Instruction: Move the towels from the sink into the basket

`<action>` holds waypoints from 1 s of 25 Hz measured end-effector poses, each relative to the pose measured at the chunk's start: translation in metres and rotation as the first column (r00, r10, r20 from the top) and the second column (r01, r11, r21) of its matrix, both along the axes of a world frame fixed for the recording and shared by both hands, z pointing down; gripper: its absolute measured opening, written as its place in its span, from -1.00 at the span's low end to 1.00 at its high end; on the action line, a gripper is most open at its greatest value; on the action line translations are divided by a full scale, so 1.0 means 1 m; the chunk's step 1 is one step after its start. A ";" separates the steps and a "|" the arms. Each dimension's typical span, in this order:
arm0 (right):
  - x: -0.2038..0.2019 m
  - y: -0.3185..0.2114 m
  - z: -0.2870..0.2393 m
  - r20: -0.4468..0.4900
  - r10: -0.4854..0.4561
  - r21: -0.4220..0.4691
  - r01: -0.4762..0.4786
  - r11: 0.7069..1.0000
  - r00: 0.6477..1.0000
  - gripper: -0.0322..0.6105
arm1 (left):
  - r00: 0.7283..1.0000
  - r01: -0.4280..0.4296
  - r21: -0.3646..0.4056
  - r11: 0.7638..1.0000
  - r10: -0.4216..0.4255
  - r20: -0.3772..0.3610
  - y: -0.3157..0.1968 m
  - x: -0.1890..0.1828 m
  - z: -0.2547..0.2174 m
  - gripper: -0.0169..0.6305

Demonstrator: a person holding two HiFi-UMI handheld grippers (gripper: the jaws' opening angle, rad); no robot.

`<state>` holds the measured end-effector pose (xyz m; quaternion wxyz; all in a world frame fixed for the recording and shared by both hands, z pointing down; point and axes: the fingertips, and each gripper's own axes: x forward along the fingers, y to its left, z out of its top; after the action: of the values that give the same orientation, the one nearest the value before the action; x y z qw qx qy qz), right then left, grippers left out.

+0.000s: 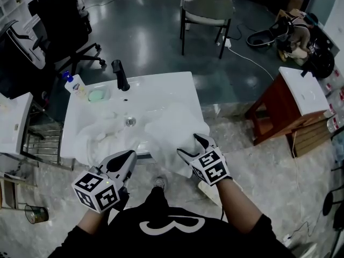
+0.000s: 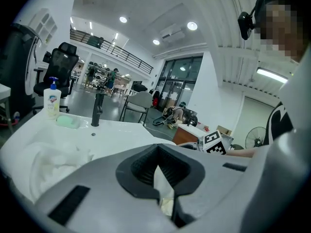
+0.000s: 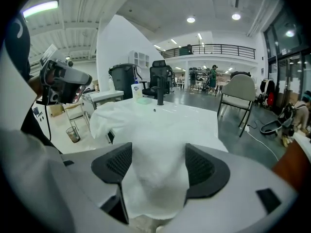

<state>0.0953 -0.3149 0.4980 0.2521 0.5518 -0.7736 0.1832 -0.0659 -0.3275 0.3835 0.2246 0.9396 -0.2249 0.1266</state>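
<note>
A white sink [image 1: 161, 87] holds crumpled white towels [image 1: 102, 130] around its drain. One large towel [image 1: 166, 128] spills over the sink's front edge toward me. My right gripper [image 1: 194, 148] sits at that towel's lower right, and in the right gripper view the towel [image 3: 155, 130] fills the gap between the wide-set pads of the gripper [image 3: 155, 171], which are closed on it. My left gripper [image 1: 128, 157] is at the sink's front edge; its jaws [image 2: 163, 178] meet on a thin sliver of white cloth. No basket is in view.
A black faucet [image 1: 120, 75], a soap bottle [image 1: 74, 83] and a green soap [image 1: 97, 95] stand at the sink's back left. A wooden stand with a white top [image 1: 290, 104] is to the right, a chair [image 1: 207, 12] behind, and a cup [image 1: 36, 214] on the floor at left.
</note>
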 end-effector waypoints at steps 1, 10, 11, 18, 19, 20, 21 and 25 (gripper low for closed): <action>0.000 -0.002 0.005 0.000 0.002 -0.010 -0.002 1.000 1.000 0.11 | 1.000 -0.002 -0.004 1.000 0.002 0.004 -0.001 0.000 0.002 -0.93; 0.003 -0.008 0.032 -0.020 0.003 -0.072 -0.005 0.997 1.000 -0.05 | 1.000 0.020 -0.034 0.999 -0.019 0.015 -0.009 -0.003 0.018 -0.93; 0.003 -0.009 0.034 -0.024 0.002 -0.080 -0.004 0.997 1.000 -0.09 | 1.000 0.023 -0.035 0.999 -0.023 0.015 -0.010 -0.005 0.019 -0.93; 0.005 -0.011 0.032 -0.002 0.020 -0.102 -0.020 0.995 1.000 -0.40 | 0.999 0.039 -0.031 0.999 -0.039 0.009 -0.012 -0.011 0.017 -0.93; 0.004 -0.010 0.031 0.001 0.016 -0.105 -0.016 0.994 1.000 -0.43 | 0.999 0.039 -0.028 0.999 -0.039 0.008 -0.012 -0.011 0.017 -0.93; 0.004 -0.009 0.031 0.004 0.010 -0.108 -0.009 0.994 1.000 -0.45 | 0.999 0.040 -0.026 0.999 -0.040 0.007 -0.011 -0.012 0.016 -0.93; 0.004 -0.008 0.030 0.007 0.003 -0.110 -0.002 0.994 1.000 -0.47 | 0.999 0.041 -0.024 0.999 -0.041 0.006 -0.010 -0.012 0.015 -0.93; 0.005 -0.005 0.024 0.042 -0.002 -0.114 0.007 0.993 0.999 -0.57 | 0.999 0.043 -0.018 0.999 -0.043 0.003 -0.006 -0.010 0.011 -0.93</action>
<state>0.1004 -0.3203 0.5216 0.2674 0.5307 -0.7682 0.2382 -0.0762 -0.3339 0.3943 0.2356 0.9323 -0.2444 0.1250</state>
